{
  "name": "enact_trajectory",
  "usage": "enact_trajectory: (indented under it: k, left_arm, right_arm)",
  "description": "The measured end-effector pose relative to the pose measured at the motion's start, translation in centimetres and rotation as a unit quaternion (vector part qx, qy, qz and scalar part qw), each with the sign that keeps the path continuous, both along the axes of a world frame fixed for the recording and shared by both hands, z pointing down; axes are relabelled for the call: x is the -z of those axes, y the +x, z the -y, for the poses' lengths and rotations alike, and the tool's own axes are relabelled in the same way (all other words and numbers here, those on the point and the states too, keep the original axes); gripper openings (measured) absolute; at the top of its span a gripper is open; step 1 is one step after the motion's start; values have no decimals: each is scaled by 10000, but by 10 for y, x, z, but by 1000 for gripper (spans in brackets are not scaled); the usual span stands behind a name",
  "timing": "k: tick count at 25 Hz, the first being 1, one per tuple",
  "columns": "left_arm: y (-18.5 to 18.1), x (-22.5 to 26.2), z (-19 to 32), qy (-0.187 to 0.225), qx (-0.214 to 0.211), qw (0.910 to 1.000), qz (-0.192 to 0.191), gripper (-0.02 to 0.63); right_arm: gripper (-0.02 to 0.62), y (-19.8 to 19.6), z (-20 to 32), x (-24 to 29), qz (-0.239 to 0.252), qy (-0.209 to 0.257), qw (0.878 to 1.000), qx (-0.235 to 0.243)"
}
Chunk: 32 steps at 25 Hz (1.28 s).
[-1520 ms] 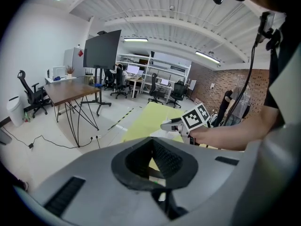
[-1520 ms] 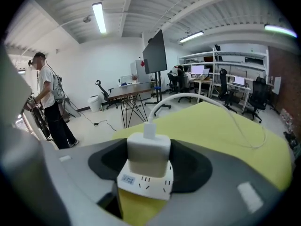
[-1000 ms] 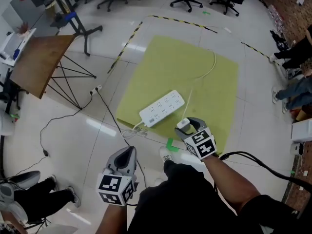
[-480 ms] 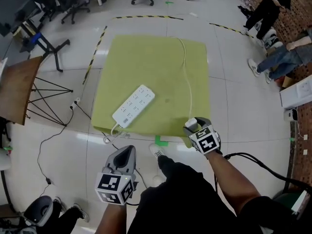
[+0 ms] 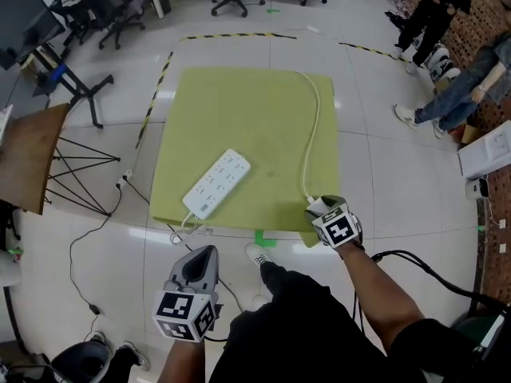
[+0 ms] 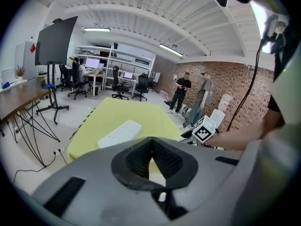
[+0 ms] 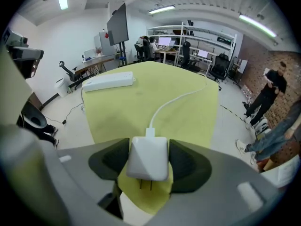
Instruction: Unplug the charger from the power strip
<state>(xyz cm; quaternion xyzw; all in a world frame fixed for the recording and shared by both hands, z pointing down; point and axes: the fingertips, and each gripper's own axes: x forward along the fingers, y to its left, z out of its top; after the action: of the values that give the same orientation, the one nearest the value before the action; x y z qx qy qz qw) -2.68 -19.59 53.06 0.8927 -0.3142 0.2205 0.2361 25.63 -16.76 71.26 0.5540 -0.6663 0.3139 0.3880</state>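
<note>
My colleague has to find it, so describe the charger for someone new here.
Start at the yellow-green mat on the floor; at its near right corner the right hand-held gripper is shut on the charger. It is a small white block with two bare prongs and a thin white cable, unlike the long flat power strip lying further left.

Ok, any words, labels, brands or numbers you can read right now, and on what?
No readable text in any view.
Charger: plain white, no print showing.
Power strip: any markings too small to read.
Marker cubes: black-and-white square patterns only, no letters or numbers.
</note>
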Motion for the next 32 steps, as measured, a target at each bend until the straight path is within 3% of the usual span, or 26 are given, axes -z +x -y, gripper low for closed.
enact_trajectory:
  k: [6,11,15,17,20,24,28,30,32]
  left_arm:
    - [3,7,-3,-21,139,9999,-77,6]
    - [-2,23,-8,67,136,9997,-194,6]
    - [-23,42,-17,299,190,9991,-227,6]
    - [-28,53,-26,443,157,9986,-244,6]
    - [-30,68,-45,645,67,9975,-289,6]
    - [-21,81,-76,715,-71,9964,-449,6]
    - [-12,95,-98,895,-112,9942,-581,6]
    - [-6,103,-109,1020,-152,9925,-651,6]
    - [6,110,-121,1136,-209,9909,-690,6]
  right_arm:
    - [273,17,-1,-2,467,45,9985,-281]
    - [296,28,-3,10,194,127,9986,-474]
    - [287,0,-4,71,110,866,9951,-461]
    - [206,-23,-9,117,316,1493,9873,-442]
    - [2,-59,-30,193,883,2408,9652,-517]
    - [2,-107,-86,270,1782,3072,9345,-259]
    - [2,-154,-150,306,2566,3269,9094,156]
    - [2,-169,-179,316,2716,3299,9035,324]
    - [2,-170,-204,321,2656,3301,9050,385]
